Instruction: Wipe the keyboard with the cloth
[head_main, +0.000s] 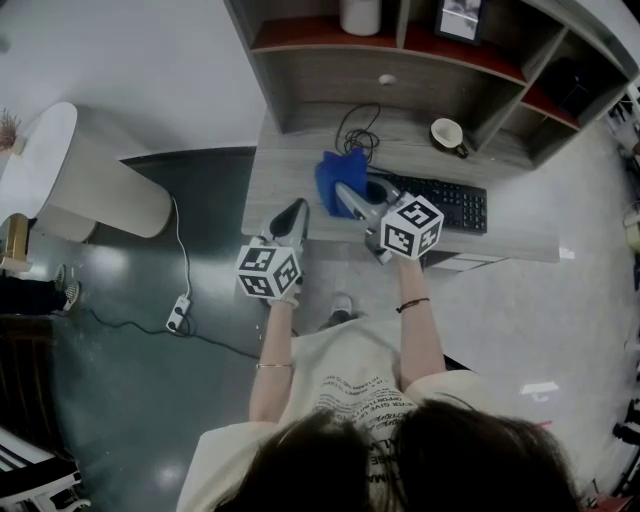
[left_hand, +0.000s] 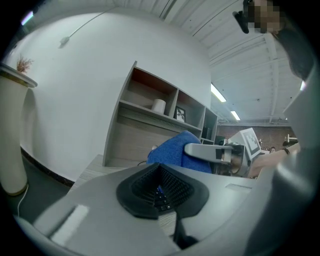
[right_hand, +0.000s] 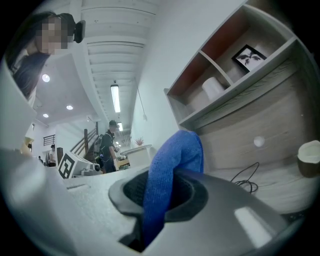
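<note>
While right gripper jaws pinch one cloth, left gripper jaws closed, empty; one keyboard.

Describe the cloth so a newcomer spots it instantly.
Start at the grey wooden desk under the shelf unit, then find the black keyboard on it. At the keyboard's left end, the cloth is bunched, bright blue and clamped in the right gripper, the only blue thing there.

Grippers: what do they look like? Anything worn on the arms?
Both grey bodies, each with a white cube of black square markers: left gripper, right gripper. Claw pads black, ribbed. Wrists: thin bracelet left, dark band right.
</note>
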